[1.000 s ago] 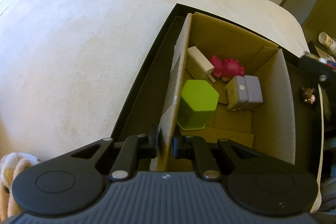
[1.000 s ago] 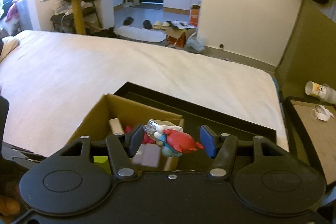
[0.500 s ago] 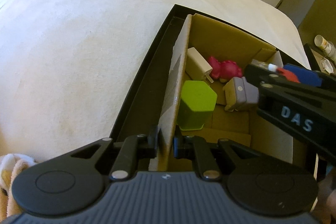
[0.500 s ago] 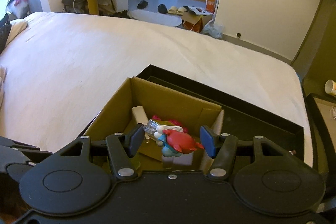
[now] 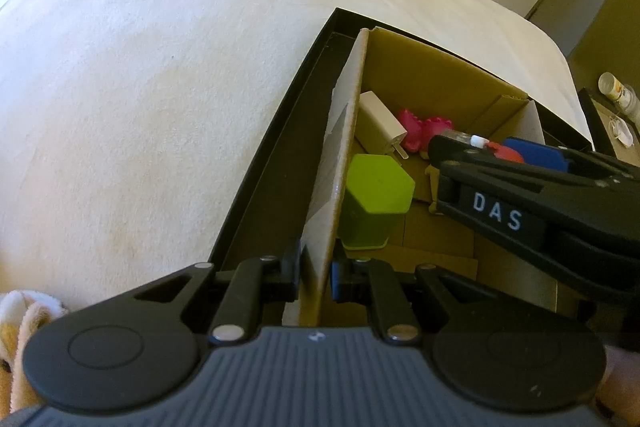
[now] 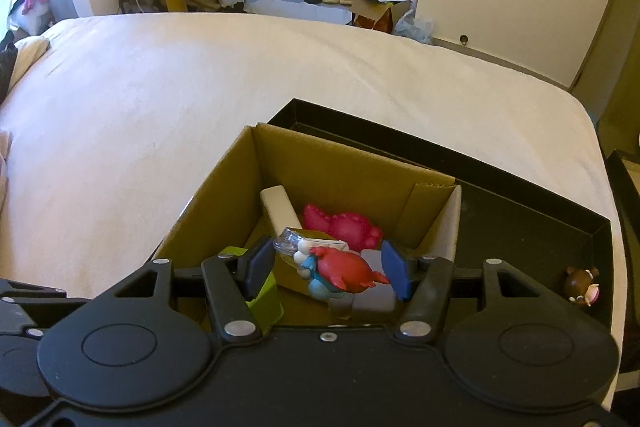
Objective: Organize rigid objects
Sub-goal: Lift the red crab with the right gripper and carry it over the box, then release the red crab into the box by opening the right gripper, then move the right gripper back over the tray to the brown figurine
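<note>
The left gripper [image 5: 316, 273] has its jaws clamped on the near wall of the open brown cardboard box [image 5: 348, 131], which sits in a shallow black tray [image 6: 532, 211] on the white bed [image 5: 160, 87]. The right gripper [image 6: 326, 269] hangs over the box, its jaws holding a small red-and-blue toy figure [image 6: 340, 269] above the lime-green hexagonal block [image 5: 376, 199], white charger plug [image 5: 378, 125] and pink toy [image 6: 344, 225] inside.

Box [image 5: 432, 75] in tray [image 5: 280, 163] on bed [image 5: 140, 87] — charger [image 5: 378, 127] inside.

Left gripper [image 5: 315, 273] black with ribbed grey body, silver pivot screws, right gripper [image 6: 327, 269] black, blue pads, white "DAS" lettering on its side
</note>
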